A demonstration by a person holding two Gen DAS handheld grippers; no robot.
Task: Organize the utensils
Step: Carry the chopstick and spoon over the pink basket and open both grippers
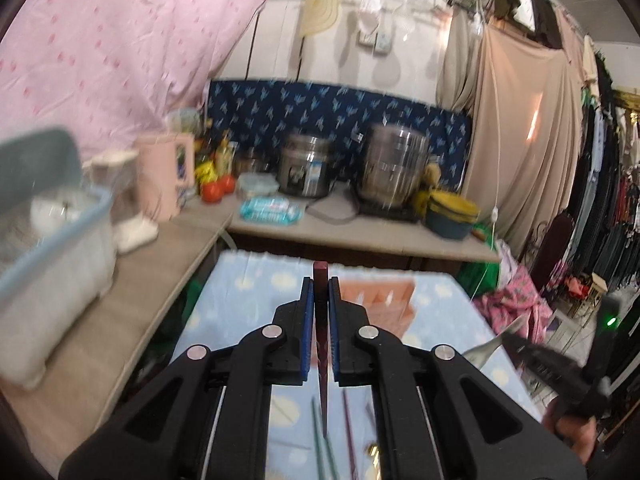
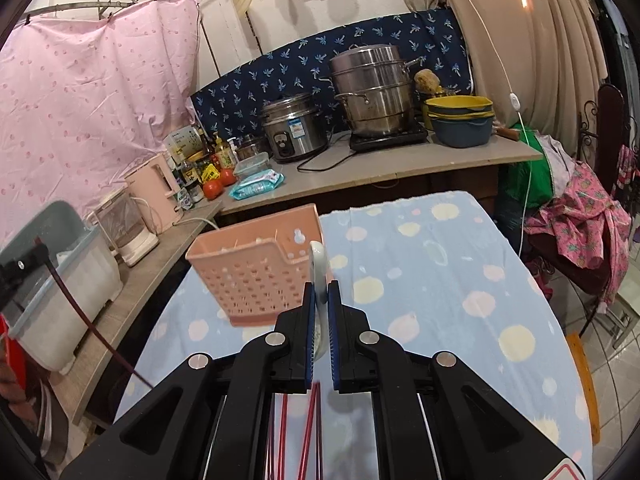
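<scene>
My left gripper (image 1: 320, 285) is shut on a dark red chopstick (image 1: 321, 364), which runs upright between the blue pads, its square end poking above them. The same chopstick (image 2: 80, 312) shows at the far left of the right wrist view. My right gripper (image 2: 320, 289) is shut on a white ceramic spoon (image 2: 319, 264), held on edge just in front of the pink perforated basket (image 2: 256, 276). The basket (image 1: 380, 300) stands on the blue spotted tablecloth (image 2: 440, 280). Red chopsticks (image 2: 308, 436) lie below the right gripper, and green chopsticks (image 1: 322, 446) and a purple chopstick (image 1: 349, 432) below the left.
A counter (image 2: 360, 176) wraps the back and left, carrying a rice cooker (image 2: 294, 128), a steamer pot (image 2: 374, 88), stacked bowls (image 2: 460, 120), a pink kettle (image 2: 154, 192) and a lidded plastic box (image 2: 60, 280). Clothes (image 2: 580, 216) pile up at the right.
</scene>
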